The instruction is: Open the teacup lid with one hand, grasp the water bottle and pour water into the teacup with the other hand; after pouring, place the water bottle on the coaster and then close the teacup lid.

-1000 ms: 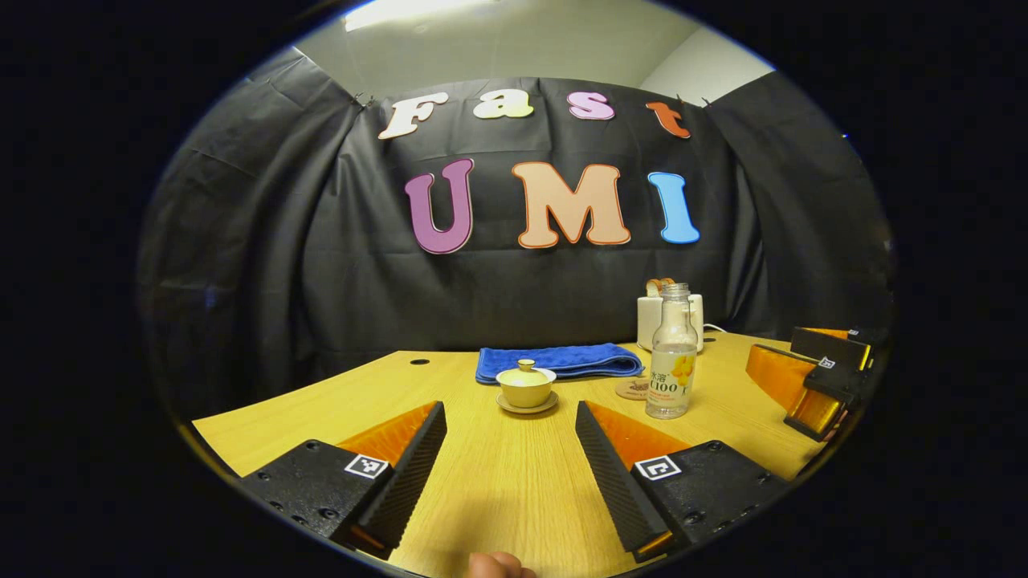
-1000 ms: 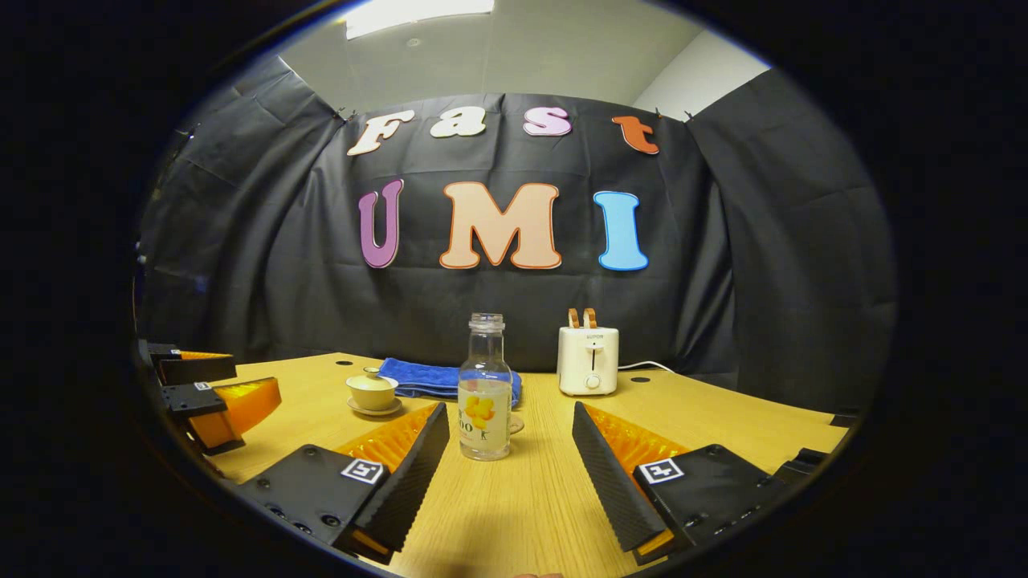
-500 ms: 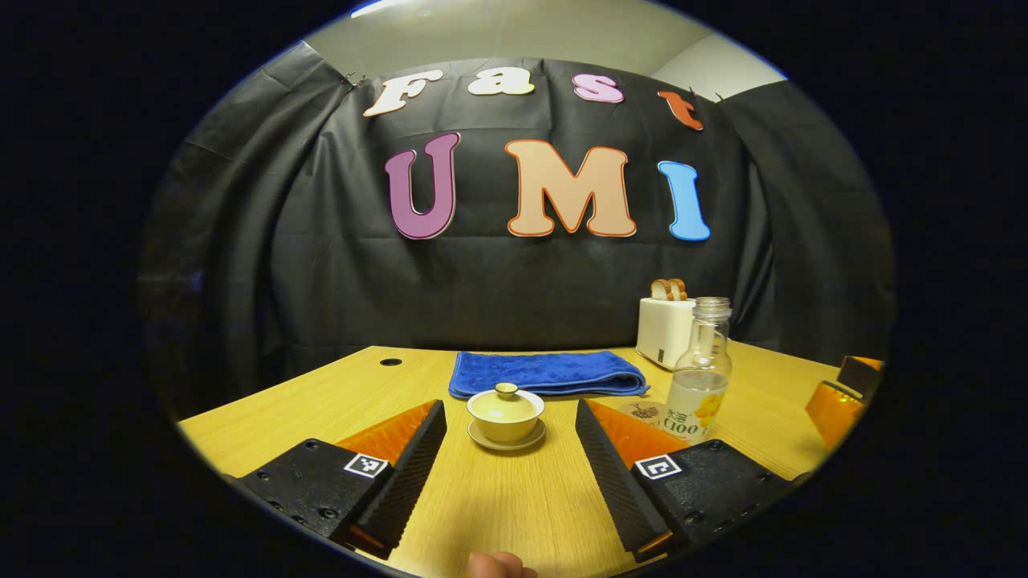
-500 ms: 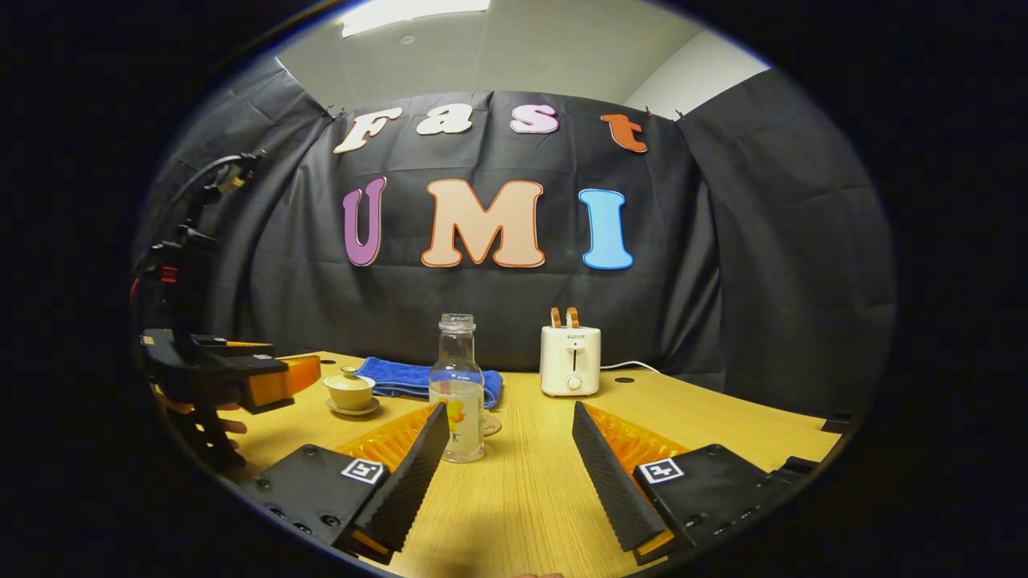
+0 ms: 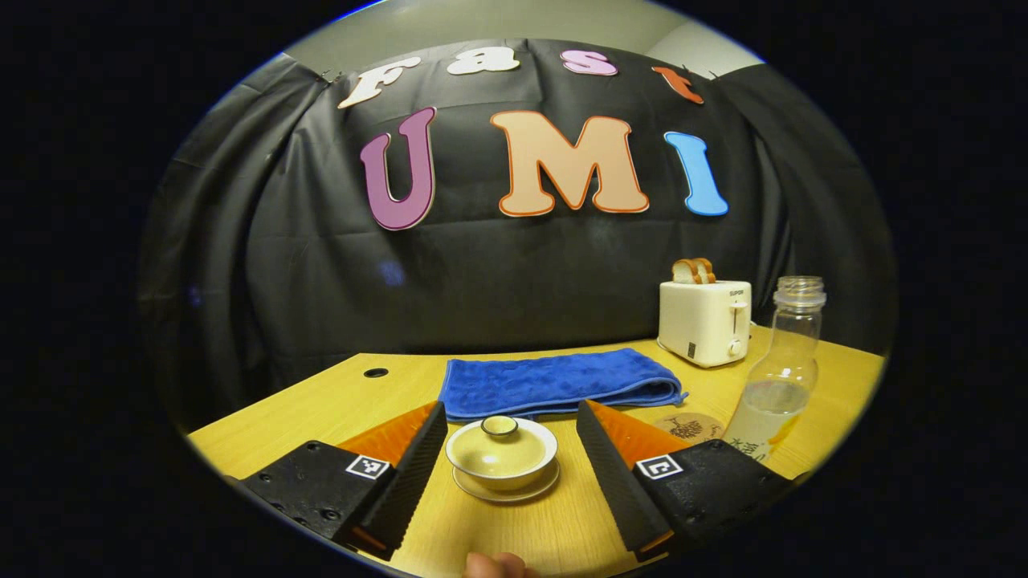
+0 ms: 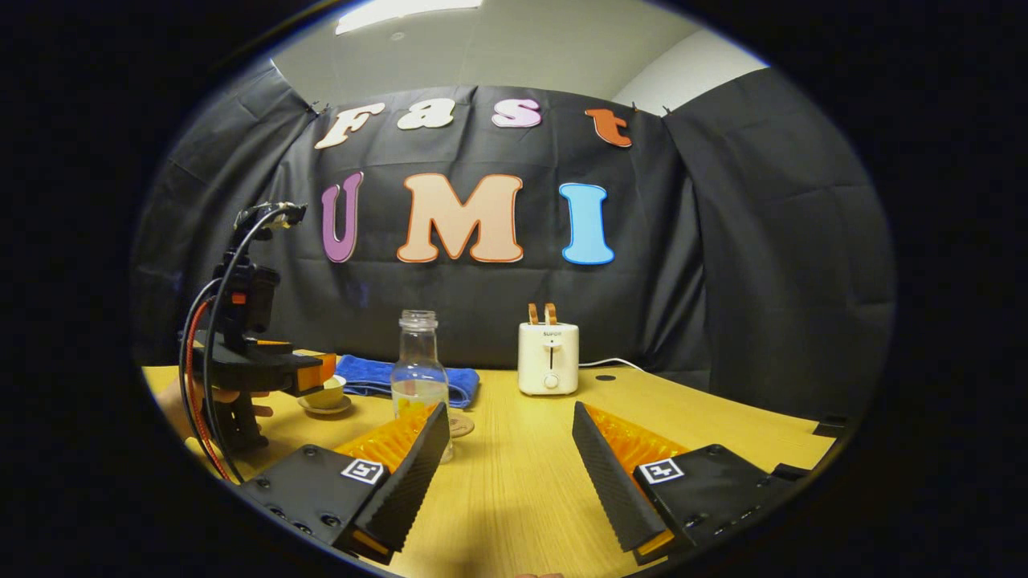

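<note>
A pale yellow lidded teacup (image 5: pixel 502 451) sits on its saucer on the wooden table (image 5: pixel 337 401), lid on. My left gripper (image 5: pixel 510 409) is open and the cup stands between its two fingers, apart from both. To the right stand a clear, capless water bottle (image 5: pixel 783 361) holding some water and a round coaster (image 5: pixel 689 425). In the right gripper view, my right gripper (image 6: pixel 510 409) is open over bare table. The bottle (image 6: pixel 419 365) rises just behind its left finger, the coaster (image 6: pixel 460 424) beside it. Farther left, the left gripper (image 6: pixel 309 371) partly covers the teacup (image 6: pixel 325 397).
A folded blue towel (image 5: pixel 554 384) lies behind the teacup. A white toaster (image 5: pixel 705 319) with bread slices stands at the back right, its cord trailing along the table (image 6: pixel 610 363). A hand (image 6: pixel 233 397) holds the left gripper. Black cloth walls the booth.
My left gripper has moved forward and lowered, so the teacup now sits between its fingers. In the right gripper view the bottle has drifted left, behind the left finger.
</note>
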Demonstrator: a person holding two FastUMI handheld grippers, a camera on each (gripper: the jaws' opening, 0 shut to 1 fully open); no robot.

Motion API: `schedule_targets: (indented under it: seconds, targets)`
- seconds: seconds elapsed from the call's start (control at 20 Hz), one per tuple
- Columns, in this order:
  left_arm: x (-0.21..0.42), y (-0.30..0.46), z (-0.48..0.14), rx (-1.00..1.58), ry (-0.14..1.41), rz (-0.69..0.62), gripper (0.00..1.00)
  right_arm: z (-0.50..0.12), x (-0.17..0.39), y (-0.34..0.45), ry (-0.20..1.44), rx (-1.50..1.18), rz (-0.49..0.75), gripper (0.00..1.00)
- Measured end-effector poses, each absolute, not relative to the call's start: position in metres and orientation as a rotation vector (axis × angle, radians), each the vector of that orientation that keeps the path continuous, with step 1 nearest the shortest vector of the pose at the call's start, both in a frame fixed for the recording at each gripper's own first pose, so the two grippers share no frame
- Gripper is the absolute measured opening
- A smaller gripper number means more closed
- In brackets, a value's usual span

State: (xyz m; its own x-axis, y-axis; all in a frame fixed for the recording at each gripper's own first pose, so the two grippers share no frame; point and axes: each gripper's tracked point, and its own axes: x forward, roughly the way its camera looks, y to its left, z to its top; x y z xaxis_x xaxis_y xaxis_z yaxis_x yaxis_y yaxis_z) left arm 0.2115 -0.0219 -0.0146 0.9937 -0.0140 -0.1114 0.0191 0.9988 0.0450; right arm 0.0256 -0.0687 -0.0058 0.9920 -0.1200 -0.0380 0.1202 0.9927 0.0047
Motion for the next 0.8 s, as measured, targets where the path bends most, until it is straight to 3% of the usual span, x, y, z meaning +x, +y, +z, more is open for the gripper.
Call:
schedule_targets:
  seconds: [0.55, 0.7, 0.8]
  targets:
    - [0.253, -0.019, -0.022, 0.044, 0.132, -0.004, 0.96, -0.019, 0.035, -0.080, 0.071, 0.006, -0.133, 0.98]
    - [0.258, -0.019, -0.027, 0.046, 0.140, -0.008, 0.82, -0.021, 0.036, -0.083, 0.074, 0.009, -0.138, 0.98]
    - [0.259, -0.019, -0.029, 0.052, 0.142, -0.006, 0.81, -0.022, 0.037, -0.084, 0.077, 0.017, -0.138, 0.98]
